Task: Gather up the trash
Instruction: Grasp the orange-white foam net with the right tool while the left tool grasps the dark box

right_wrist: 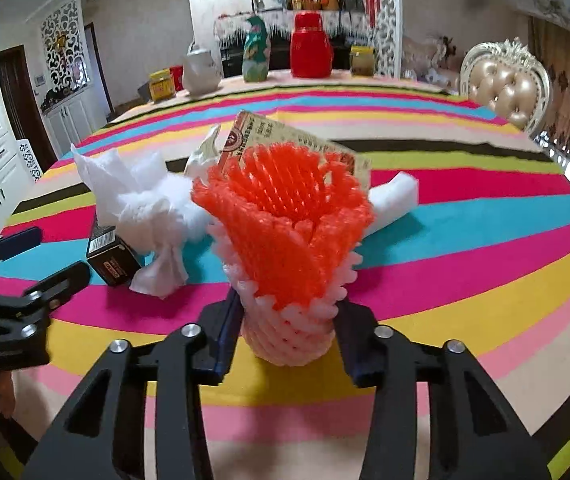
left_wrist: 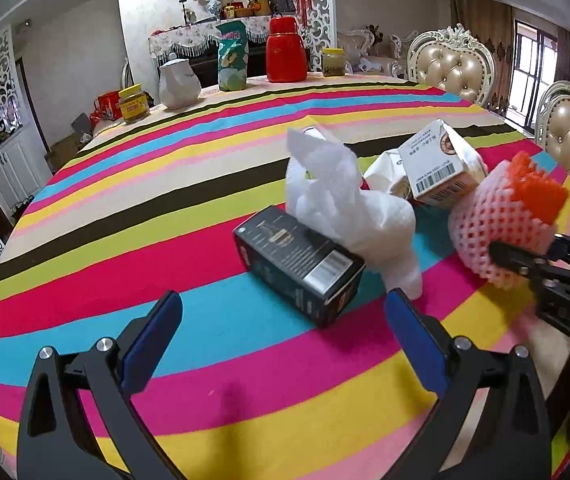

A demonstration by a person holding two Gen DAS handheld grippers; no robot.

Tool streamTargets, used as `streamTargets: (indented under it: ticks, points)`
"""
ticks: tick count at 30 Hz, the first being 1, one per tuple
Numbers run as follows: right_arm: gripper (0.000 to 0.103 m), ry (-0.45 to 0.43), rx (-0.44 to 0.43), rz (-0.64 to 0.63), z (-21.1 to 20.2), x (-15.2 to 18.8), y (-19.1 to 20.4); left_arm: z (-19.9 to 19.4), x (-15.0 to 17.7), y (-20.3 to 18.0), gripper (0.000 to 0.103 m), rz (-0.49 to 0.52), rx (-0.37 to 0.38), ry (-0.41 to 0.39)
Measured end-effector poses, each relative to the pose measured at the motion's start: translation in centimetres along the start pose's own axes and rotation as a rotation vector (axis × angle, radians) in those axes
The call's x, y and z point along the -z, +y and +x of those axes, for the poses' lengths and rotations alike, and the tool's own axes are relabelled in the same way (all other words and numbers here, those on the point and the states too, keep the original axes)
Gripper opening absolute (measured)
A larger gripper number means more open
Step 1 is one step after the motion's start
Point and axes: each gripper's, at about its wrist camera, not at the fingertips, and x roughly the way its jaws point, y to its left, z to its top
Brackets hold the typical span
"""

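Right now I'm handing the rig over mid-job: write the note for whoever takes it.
Right tongs: shut on the foam fruit net, pink and orange.
Left tongs: open, empty, pointing at the black box.
Still on the striped tablecloth: black box, white crumpled tissue leaning on it, printed carton behind.
Done: net gripped, nothing shown binned.
Left: drop off the net, then collect box, tissue and carton. No bin in view.

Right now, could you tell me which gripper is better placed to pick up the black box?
Left. The left gripper is open with the black box just ahead, while the right gripper is shut on the foam net.
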Motion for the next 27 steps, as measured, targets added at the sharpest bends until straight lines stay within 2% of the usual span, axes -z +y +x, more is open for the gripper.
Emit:
streamTargets:
  ticks: [2,10,11,13,15,21,24,27]
  points:
    - [0.037,-0.022,-0.012,-0.001,-0.5,0.0,-0.3,0.9,-0.4,-0.6,0.098,0.002,-0.034,0.000]
    - [0.038,-0.042,-0.086,0.088,-1.2,0.4,-2.3,4.3,-2.3,-1.9,0.097,0.001,-0.078,0.046]
    - [0.038,-0.044,-0.089,0.092,-1.3,0.4,-2.4,4.7,-2.6,-1.9,0.094,0.003,-0.099,0.052]
    - [0.038,-0.044,-0.097,0.101,-1.4,0.6,-2.6,5.4,-3.0,-1.3,0.086,-0.008,-0.116,0.088]
    - [0.038,-0.045,-0.102,0.107,-1.5,0.6,-2.7,5.3,-2.5,-0.1,0.086,-0.033,-0.090,0.124]
    - [0.038,-0.053,-0.089,0.064,-1.7,0.6,-2.1,3.9,-1.3,3.6,0.087,-0.092,-0.131,0.077]
    - [0.038,-0.057,-0.080,0.046,-1.9,0.7,-1.7,4.6,-1.4,3.8,0.085,-0.088,-0.102,0.087]
    - [0.038,-0.057,-0.081,0.050,-1.9,0.8,-1.8,4.8,-1.6,3.6,0.058,-0.081,-0.033,0.081]
